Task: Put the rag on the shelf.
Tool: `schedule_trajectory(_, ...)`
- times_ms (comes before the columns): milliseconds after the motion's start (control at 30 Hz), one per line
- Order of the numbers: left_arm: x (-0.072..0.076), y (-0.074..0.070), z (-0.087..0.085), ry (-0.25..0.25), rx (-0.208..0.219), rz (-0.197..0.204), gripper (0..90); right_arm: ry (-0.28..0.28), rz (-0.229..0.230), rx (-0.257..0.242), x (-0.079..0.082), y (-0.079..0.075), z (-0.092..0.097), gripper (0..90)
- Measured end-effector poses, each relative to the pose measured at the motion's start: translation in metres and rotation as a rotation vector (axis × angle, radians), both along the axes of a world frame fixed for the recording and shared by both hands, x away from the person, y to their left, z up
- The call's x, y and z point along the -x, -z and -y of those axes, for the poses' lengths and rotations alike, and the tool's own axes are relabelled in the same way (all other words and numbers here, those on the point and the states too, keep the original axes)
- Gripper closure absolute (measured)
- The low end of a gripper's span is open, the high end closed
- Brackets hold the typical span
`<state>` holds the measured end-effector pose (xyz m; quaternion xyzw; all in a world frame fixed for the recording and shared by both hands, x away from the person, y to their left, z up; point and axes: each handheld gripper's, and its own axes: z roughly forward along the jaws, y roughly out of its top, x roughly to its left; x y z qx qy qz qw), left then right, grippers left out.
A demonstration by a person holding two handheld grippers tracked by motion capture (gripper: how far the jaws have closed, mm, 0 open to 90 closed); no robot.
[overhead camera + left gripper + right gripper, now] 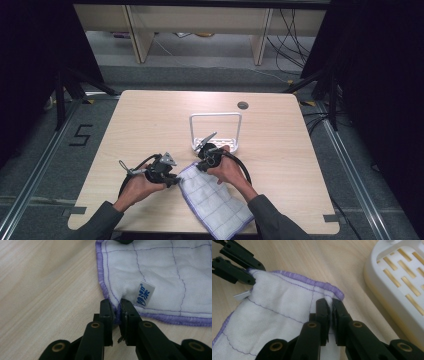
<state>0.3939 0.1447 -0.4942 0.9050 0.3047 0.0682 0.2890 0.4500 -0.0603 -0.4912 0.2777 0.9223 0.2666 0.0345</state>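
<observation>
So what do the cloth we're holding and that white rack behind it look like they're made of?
The white square cloth with purple trim looks like soft woven cotton or similar: matte, quilted by purple stitch lines, overlocked edge, sewn-in label. The white slotted rack with a hoop handle looks like moulded plastic: smooth, slightly glossy, rounded edges. The light wood-grain table seems laminate, though that is hard to confirm.

The white quilted cloth with purple stitched hem [160, 270] looks soft and matt; the pale wood-grain table [45, 290] smooth; the white slotted plastic rack [402, 277] slightly glossy.
</observation>
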Motion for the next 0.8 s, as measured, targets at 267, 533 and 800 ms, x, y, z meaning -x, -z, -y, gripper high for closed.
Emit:
schedule_trajectory(267, 0.005, -0.012, 0.000, 0.028, 0.004, 0.053, 83.5, 0.000, 0.041, -0.024, 0.007, -0.011, 0.007, 86.1)
schedule_trajectory(533, 0.010, -0.033, 0.002, 0.047, 0.052, 0.099, 84.0, 0.016, 0.109, -0.086, 0.020, -0.034, 0.024, 86.2)
schedule_trajectory(800, 0.021, -0.065, 0.010, 0.102, 0.073, 0.172, 84.1, 0.042, 0.167, -0.146, 0.034, -0.057, 0.042, 86.2)
